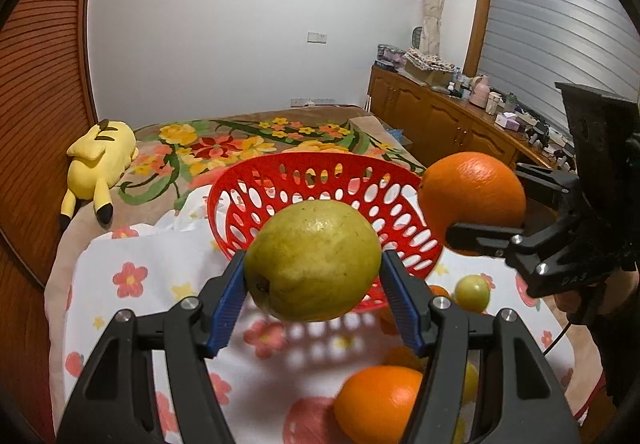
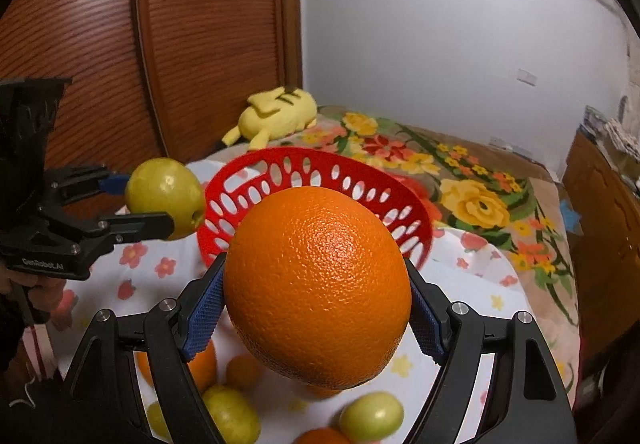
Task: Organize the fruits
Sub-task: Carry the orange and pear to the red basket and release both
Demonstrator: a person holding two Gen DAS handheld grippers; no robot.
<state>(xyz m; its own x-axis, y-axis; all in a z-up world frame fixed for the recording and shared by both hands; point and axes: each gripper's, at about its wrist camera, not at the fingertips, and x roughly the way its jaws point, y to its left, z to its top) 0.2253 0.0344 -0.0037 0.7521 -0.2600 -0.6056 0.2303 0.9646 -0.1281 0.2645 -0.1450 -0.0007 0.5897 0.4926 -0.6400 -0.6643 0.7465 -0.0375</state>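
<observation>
My left gripper point(image 1: 312, 276) is shut on a yellow-green guava point(image 1: 312, 260) and holds it in the air just in front of the red perforated basket point(image 1: 280, 172). My right gripper point(image 2: 316, 308) is shut on a large orange point(image 2: 318, 284), also raised near the basket point(image 2: 320, 164). In the left wrist view the right gripper point(image 1: 488, 216) with its orange point(image 1: 472, 192) hangs by the basket's right rim. In the right wrist view the left gripper point(image 2: 132, 204) with its guava point(image 2: 166, 196) is left of the basket.
Loose fruit lies on the white flowered cloth point(image 1: 132, 284): an orange point(image 1: 376, 404) and a small green fruit point(image 1: 472, 292); more green fruits point(image 2: 372, 420) and oranges point(image 2: 244, 372) show below. A yellow plush toy point(image 1: 100, 164) lies on the bed. A wooden cabinet point(image 1: 440, 120) stands at right.
</observation>
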